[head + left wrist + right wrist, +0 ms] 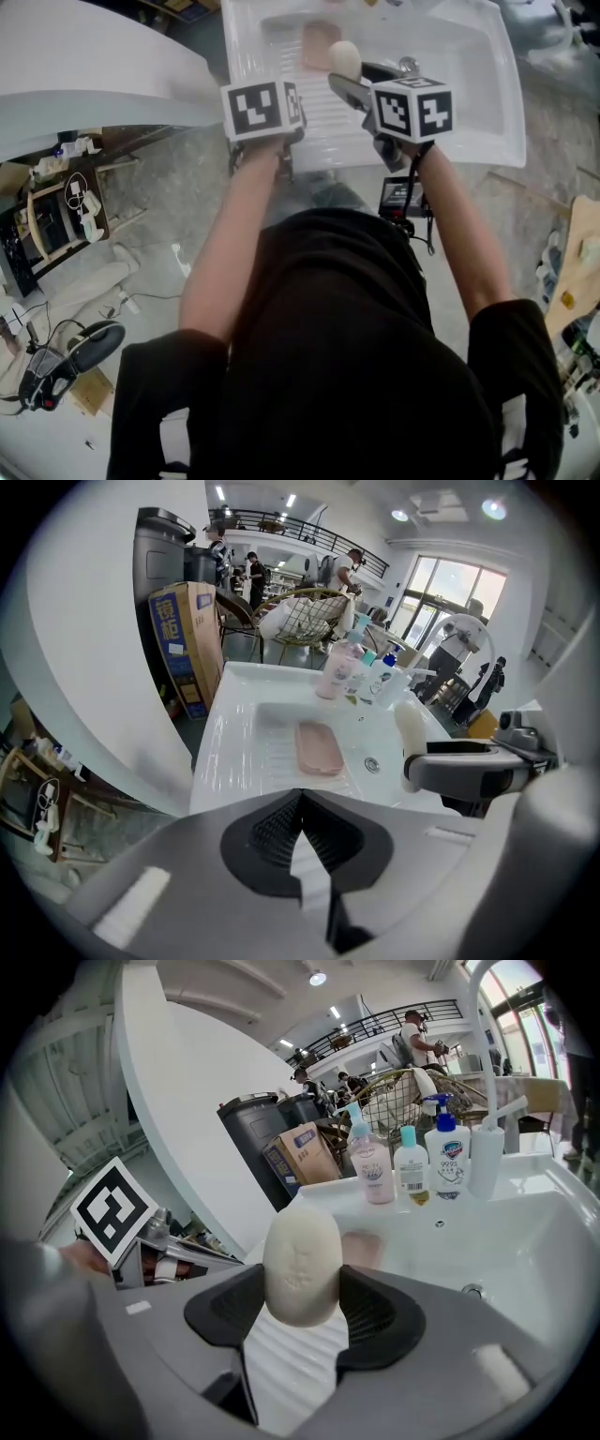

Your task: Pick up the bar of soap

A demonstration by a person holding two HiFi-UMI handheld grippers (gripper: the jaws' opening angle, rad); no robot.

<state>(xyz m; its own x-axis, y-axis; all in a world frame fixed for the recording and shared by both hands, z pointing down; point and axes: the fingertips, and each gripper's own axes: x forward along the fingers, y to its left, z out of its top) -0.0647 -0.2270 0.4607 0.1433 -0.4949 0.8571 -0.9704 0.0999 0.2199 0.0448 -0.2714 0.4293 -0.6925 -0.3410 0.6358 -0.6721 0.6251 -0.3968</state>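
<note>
The bar of soap [302, 1265] is clamped between the pads of the right gripper [300, 1314]. It stands on end with its long axis running 12 to 6 o'clock, and most of it shows above the pads. In the head view it hangs above the sink [469, 141], off the basin floor. The left gripper [300, 846], at 9 o'clock of the right one, has its jaws together on nothing. A pink slab [319, 747] lies in the basin at its 12 o'clock. Both forearms reach forward, roughly parallel.

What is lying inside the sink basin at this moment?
A pink pad lies in the sink, near the drain. The soap bar is held above by the right gripper, which hides the basin's near part.
</note>
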